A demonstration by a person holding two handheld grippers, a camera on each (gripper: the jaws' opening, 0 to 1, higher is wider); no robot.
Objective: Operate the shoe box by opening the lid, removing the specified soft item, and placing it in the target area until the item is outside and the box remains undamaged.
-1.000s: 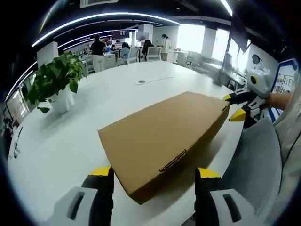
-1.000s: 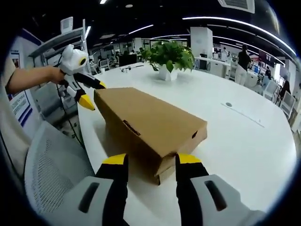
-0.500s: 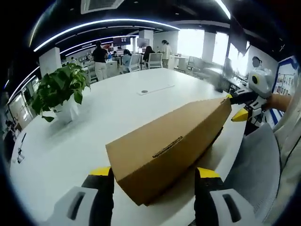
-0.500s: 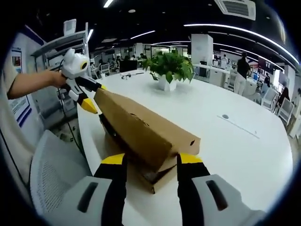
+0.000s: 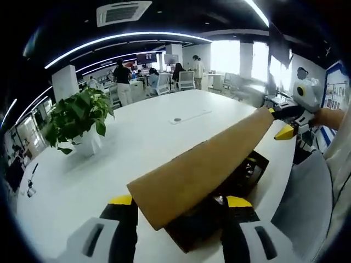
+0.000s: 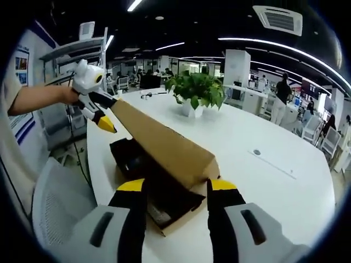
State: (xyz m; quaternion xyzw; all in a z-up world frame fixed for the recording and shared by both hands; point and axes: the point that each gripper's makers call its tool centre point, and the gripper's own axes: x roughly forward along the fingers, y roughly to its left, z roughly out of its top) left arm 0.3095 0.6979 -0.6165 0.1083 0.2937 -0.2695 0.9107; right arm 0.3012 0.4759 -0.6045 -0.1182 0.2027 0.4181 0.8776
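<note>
A brown cardboard shoe box lies on the white table (image 5: 148,131), near its edge. Its lid (image 5: 205,161) is tilted up, hinged along the far side. Under it I see the box base (image 6: 176,220) and dark contents (image 6: 130,159), too dim to identify. My left gripper (image 5: 180,201) stands open, with one end of the lid between its jaws. My right gripper (image 6: 174,186) is also open and straddles the other end. Each shows in the other's view, the right gripper (image 5: 281,121) and the left gripper (image 6: 104,114), with yellow tips on either side of the lid's corner.
A potted plant (image 5: 77,118) (image 6: 200,90) stands further in on the table. A grey mesh chair (image 5: 307,203) (image 6: 60,203) sits just off the table edge beside the box. A person's forearm (image 6: 33,98) holds the left gripper. People stand far off in the office.
The lid has swung up from flat on the box to a steep tilt, and the dark inside now shows. Both grippers have risen with the lid's ends.
</note>
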